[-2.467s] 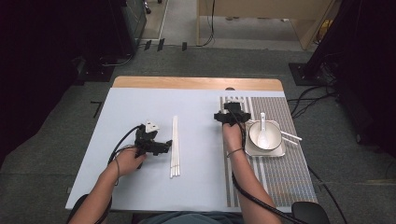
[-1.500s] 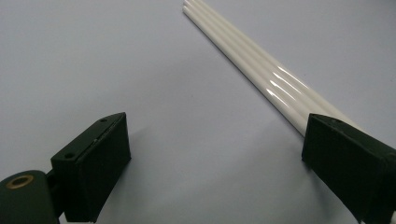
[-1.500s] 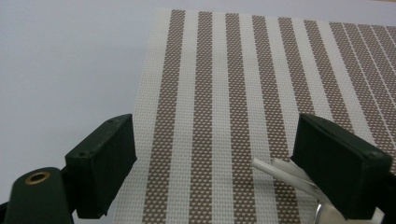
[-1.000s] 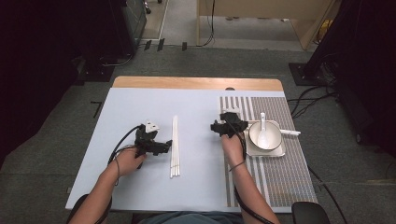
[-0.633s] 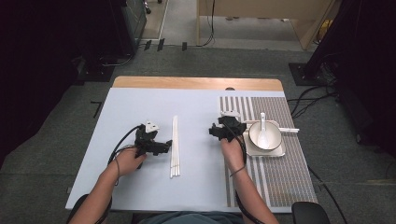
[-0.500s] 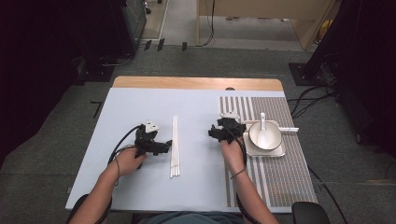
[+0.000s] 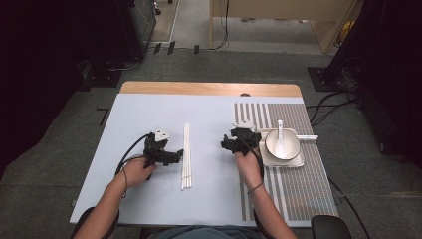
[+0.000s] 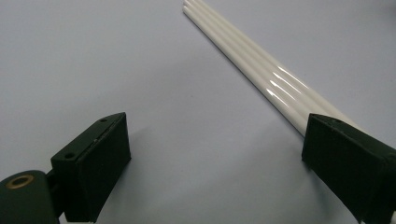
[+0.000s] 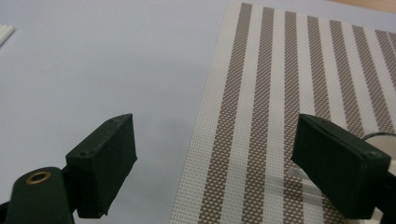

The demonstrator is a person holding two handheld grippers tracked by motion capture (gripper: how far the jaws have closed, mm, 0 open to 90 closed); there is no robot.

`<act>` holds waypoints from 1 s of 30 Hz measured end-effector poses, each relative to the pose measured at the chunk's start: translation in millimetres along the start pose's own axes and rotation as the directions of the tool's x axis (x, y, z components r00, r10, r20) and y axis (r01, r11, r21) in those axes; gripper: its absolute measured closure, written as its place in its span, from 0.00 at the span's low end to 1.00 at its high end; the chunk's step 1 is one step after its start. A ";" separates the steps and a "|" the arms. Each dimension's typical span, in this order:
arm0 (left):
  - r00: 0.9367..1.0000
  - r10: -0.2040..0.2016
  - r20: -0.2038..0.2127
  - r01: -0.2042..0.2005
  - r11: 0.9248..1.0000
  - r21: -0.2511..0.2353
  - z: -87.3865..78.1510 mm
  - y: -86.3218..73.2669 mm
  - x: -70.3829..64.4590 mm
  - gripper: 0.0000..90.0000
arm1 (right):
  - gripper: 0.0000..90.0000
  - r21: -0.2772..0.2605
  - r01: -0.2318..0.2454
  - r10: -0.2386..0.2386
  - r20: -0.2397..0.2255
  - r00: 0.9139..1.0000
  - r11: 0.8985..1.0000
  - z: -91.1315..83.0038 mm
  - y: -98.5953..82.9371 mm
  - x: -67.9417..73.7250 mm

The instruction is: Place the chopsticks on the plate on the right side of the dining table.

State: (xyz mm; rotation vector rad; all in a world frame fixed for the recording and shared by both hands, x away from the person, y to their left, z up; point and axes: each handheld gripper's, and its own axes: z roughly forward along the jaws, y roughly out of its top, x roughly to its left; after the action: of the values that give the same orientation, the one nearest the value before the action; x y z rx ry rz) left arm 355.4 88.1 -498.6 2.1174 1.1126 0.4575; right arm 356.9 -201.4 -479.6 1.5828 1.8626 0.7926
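White chopsticks (image 7: 186, 155) lie side by side on the pale blue table cover (image 7: 139, 119), running front to back. My left gripper (image 7: 175, 157) rests just left of them, open and empty; in the left gripper view the chopsticks (image 8: 261, 77) run up from the right jaw. My right gripper (image 7: 225, 144) is open and empty at the left edge of the striped placemat (image 7: 293, 189), beside a white bowl (image 7: 282, 145) with a spoon (image 7: 279, 130) in it on a square plate (image 7: 293, 162). In the right gripper view the jaws straddle the placemat (image 9: 289, 93) edge.
A short white piece (image 7: 307, 137) lies at the plate's far right corner. The wooden table edge (image 7: 209, 88) runs along the back. Cables trail from both grippers toward the person.
My right gripper has drawn away from the bowl to the left and turned toward the table's middle. The left gripper has stayed still beside the chopsticks.
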 end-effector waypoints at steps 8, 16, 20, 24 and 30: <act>1.000 0.000 0.000 0.000 1.000 0.000 0.0 0.0 0.0 0.09 | 0.15 0.014 -0.007 0.007 0.028 1.000 1.000 5.4 -0.5 -10.2; 1.000 0.000 0.000 0.000 1.000 0.000 0.0 0.0 0.0 0.09 | 0.15 0.021 0.006 -0.006 0.019 1.000 1.000 2.8 -3.5 -10.0; 1.000 0.000 0.000 0.000 1.000 0.000 0.0 0.0 0.0 0.09 | 0.15 0.023 0.008 -0.008 0.014 1.000 1.000 0.9 -5.0 -9.3; 1.000 -0.001 0.000 0.001 1.000 0.000 0.0 0.0 0.0 0.09 | 0.15 0.020 0.010 -0.010 0.007 1.000 1.000 -0.7 -6.6 -9.1; 1.000 0.000 0.000 0.000 1.000 0.000 0.0 0.0 0.0 0.09 | 0.15 0.022 0.011 -0.011 0.004 1.000 1.000 -2.2 -7.5 -8.8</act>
State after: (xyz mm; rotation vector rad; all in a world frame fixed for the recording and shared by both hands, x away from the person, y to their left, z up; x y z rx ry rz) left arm 355.4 88.1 -498.6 2.1175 1.1126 0.4575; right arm 351.6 -211.2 -483.4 1.5851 1.8815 0.7668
